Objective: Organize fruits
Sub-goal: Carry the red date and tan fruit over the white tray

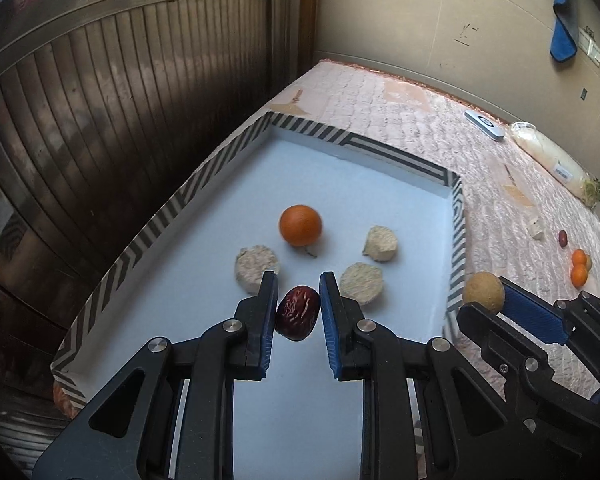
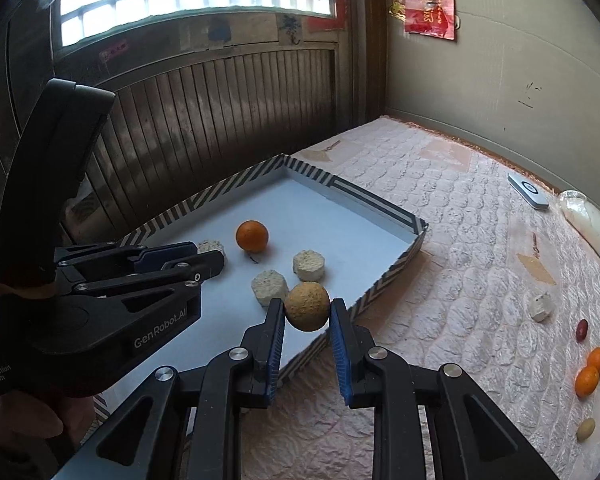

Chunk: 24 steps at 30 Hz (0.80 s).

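Note:
My left gripper (image 1: 299,300) is shut on a wrinkled red date (image 1: 298,312), held above the white floor of the striped-rim tray (image 1: 388,154). An orange (image 1: 300,225) and three pale cut chunks (image 1: 256,267) lie in the tray. My right gripper (image 2: 307,312) is shut on a round tan fruit (image 2: 307,306), held over the tray's right rim (image 2: 380,280); it shows in the left wrist view (image 1: 483,291) too. The left gripper (image 2: 204,264) appears in the right wrist view, its held date hidden.
On the quilted pink mattress (image 2: 460,240) to the right lie two oranges (image 2: 590,372), a red date (image 2: 581,330), pale small fruits (image 2: 585,429), a white chunk (image 2: 540,306), a remote (image 2: 528,191) and a wrapped bag (image 1: 556,162). A slatted wooden wall (image 1: 100,120) stands left.

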{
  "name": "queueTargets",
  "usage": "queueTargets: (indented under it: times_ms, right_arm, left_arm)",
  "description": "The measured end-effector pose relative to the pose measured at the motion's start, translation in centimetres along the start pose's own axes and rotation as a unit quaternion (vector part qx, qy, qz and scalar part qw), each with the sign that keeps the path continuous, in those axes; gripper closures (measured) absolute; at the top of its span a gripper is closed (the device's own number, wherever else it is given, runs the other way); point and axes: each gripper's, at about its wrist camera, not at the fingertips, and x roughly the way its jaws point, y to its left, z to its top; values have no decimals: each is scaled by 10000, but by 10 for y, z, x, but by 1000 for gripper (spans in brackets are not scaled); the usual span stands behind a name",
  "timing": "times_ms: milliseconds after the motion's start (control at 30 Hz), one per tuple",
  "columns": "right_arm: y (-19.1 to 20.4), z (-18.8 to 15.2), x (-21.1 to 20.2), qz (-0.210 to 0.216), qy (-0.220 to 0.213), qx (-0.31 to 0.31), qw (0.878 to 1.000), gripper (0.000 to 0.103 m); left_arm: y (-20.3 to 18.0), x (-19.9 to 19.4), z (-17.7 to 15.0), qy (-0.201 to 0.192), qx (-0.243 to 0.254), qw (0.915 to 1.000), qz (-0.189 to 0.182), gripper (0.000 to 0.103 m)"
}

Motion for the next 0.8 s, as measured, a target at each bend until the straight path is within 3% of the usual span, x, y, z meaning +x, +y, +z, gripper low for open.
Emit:
queueTargets:
  times_ms: [400,800]
  right_arm:
    - [25,1,26,215,242,-192,9993,81]
    - [24,1,38,219,366,-197,9989,81]
  left_arm:
    - [18,9,-7,131,-132,9998,83,82]
    - [22,9,-7,130,-118,9996,198,82]
